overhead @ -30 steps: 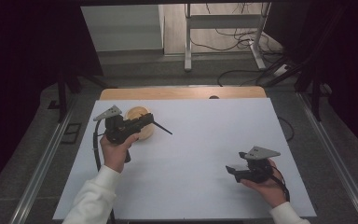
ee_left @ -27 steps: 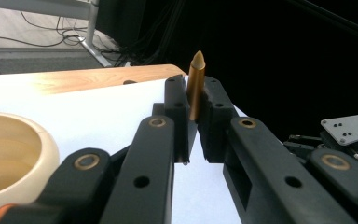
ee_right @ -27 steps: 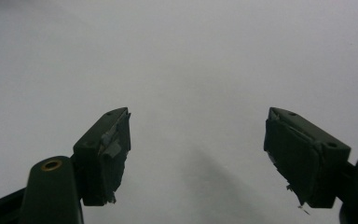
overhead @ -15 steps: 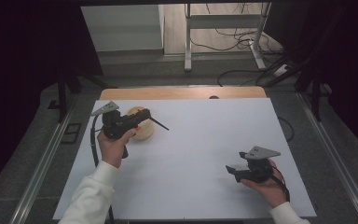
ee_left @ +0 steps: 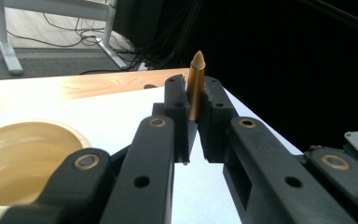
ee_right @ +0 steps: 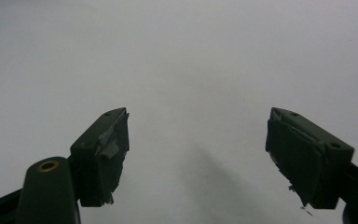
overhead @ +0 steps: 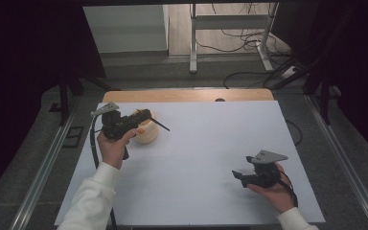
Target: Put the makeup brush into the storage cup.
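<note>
Left gripper (ee_left: 194, 119) has its jaws clamped tight on a thin gold-brown stick (ee_left: 196, 86) – it pokes out over the white bench (overhead: 211, 143), just beside the cream bowl (overhead: 148, 134). Right gripper (ee_right: 196, 158) sits low over bare bench, jaws wide apart – holding nothing.

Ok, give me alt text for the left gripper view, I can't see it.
The left tongs are shut on a slim brown stick with a pointed tip, held upright between the black pads. A cream bowl sits low at left on the white table, with a dark background beyond.
</note>
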{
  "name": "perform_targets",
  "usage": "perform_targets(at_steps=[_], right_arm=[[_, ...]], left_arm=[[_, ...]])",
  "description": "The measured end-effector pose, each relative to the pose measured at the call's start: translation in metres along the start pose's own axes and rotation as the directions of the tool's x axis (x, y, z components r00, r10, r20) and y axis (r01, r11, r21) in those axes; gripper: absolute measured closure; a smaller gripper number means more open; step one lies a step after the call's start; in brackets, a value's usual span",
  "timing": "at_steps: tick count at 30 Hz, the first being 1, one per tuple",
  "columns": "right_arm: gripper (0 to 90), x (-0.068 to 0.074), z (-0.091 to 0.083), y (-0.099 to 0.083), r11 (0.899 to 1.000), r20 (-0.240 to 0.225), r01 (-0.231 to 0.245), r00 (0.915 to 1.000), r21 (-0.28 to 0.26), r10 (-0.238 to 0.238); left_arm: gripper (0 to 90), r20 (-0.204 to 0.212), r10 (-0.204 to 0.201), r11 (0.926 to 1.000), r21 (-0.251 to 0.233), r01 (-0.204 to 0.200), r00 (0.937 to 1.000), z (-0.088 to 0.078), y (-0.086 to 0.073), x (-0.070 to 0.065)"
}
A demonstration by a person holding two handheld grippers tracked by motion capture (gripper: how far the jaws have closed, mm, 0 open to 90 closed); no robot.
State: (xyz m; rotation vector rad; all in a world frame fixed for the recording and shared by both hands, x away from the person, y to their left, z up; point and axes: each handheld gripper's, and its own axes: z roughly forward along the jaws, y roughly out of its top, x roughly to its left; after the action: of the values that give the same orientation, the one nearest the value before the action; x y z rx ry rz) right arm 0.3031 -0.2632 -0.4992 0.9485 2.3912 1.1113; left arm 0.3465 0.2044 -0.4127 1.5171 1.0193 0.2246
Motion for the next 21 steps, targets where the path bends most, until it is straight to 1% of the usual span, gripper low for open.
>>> perform_targets(at_steps=[13, 21], right_arm=[[21.8, 0.000, 0.001, 0.000, 1.000, 0.002, 0.001, 1.0000, 0.001, -0.001], [19.7, 0.000, 0.000, 0.000, 1.000, 0.003, -0.005, 1.0000, -0.001, 0.005]], left_arm=[[83.7, -0.025, -0.005, 0.9998, -0.019, 0.004, 0.9997, -0.008, 0.008, 0.008], [83.7, -0.040, -0.010, 0.9995, -0.031, 0.008, 0.9992, -0.012, 0.013, 0.013]])
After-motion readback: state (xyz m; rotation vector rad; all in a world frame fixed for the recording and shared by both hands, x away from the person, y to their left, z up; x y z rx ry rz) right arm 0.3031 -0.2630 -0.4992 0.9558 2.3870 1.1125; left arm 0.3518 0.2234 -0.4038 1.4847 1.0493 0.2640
